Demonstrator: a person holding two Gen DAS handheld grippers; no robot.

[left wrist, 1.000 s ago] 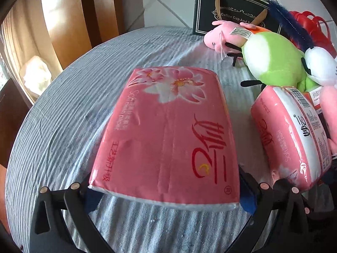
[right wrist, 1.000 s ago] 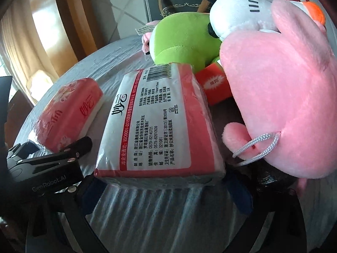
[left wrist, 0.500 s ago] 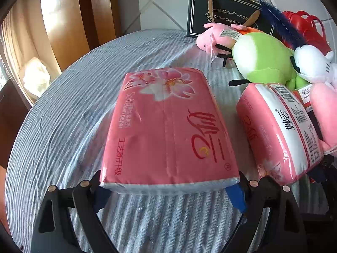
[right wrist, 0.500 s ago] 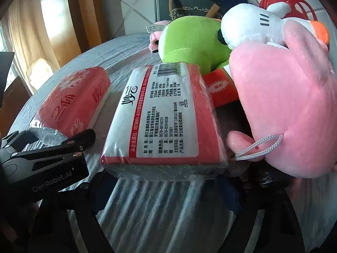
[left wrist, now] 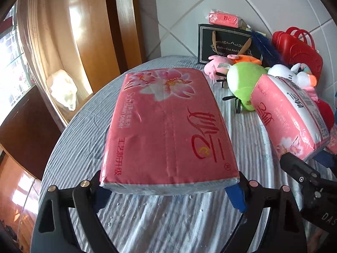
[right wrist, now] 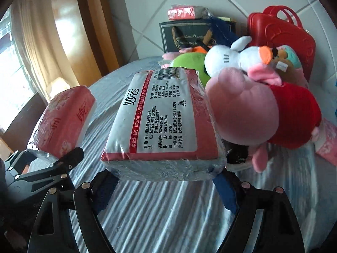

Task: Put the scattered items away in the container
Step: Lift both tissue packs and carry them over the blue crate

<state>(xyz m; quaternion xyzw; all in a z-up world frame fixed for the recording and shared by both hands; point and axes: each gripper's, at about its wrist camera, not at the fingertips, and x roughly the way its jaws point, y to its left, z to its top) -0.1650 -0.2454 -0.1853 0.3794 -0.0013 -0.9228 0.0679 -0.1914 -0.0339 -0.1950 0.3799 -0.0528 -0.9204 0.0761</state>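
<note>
In the left wrist view, the left claw (left wrist: 168, 189) now carries its pink tissue pack (left wrist: 168, 124) clear of the striped desk (left wrist: 73, 147); a second ago the pack lay flat on the cloth with the pads standing just off its sides, and they have since closed onto its near end. The pack is a soft, film-wrapped brick, pink with a printed lily and red lettering, its far end jutting out over the desk. At the right, the second tissue pack (left wrist: 288, 118) hangs tilted. In the right wrist view, the right claw (right wrist: 166, 181) likewise pinches that second pack (right wrist: 162, 118) by its near end, label side up with barcode and small print, lifted off the desk beside the pink plush toy (right wrist: 242, 113). Both packs look secured, so the carry toward a container can begin, probably the red basket (right wrist: 282, 35) at the far right, behind the heap of toys.
</note>
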